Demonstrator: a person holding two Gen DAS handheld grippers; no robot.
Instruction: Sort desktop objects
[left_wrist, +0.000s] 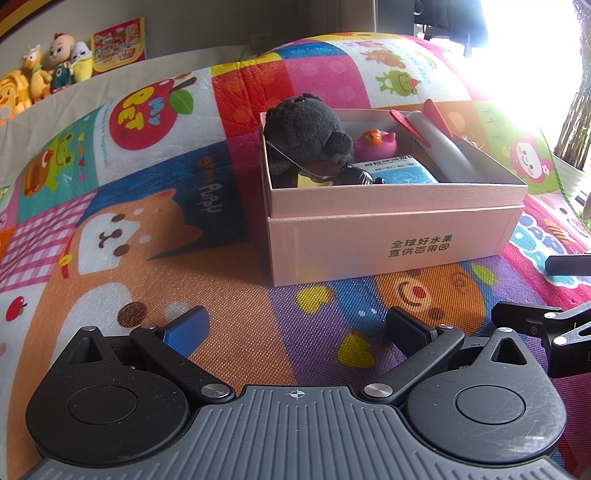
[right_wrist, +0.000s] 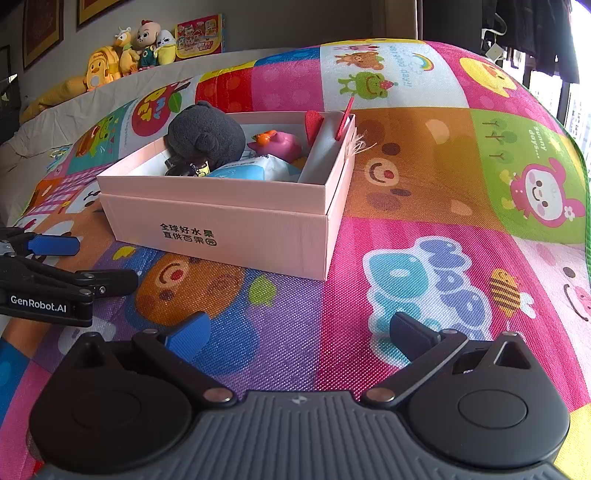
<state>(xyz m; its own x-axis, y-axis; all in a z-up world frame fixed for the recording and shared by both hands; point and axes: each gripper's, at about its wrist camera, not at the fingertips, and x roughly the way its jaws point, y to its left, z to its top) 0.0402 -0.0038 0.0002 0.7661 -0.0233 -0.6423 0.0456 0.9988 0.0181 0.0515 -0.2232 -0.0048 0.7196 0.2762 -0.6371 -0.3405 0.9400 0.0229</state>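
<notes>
A pink cardboard box (left_wrist: 395, 240) (right_wrist: 221, 221) stands on the colourful play mat. In it lie a dark grey plush toy (left_wrist: 306, 129) (right_wrist: 207, 133), a pink rubber duck (left_wrist: 376, 142) (right_wrist: 277, 144), a blue-white tissue pack (left_wrist: 400, 171) (right_wrist: 255, 170), a small black item (left_wrist: 354, 176) (right_wrist: 184, 168) and a grey rocket toy with red fins (left_wrist: 439, 140) (right_wrist: 325, 144). My left gripper (left_wrist: 295, 325) is open and empty, in front of the box. My right gripper (right_wrist: 299, 332) is open and empty, in front of the box's right corner.
The play mat (left_wrist: 129, 221) (right_wrist: 443, 184) covers the surface. Plush toys (left_wrist: 55, 70) (right_wrist: 129, 51) and a picture box (right_wrist: 199, 37) line the far back. The other gripper shows at the right edge (left_wrist: 554, 332) and the left edge (right_wrist: 48, 273).
</notes>
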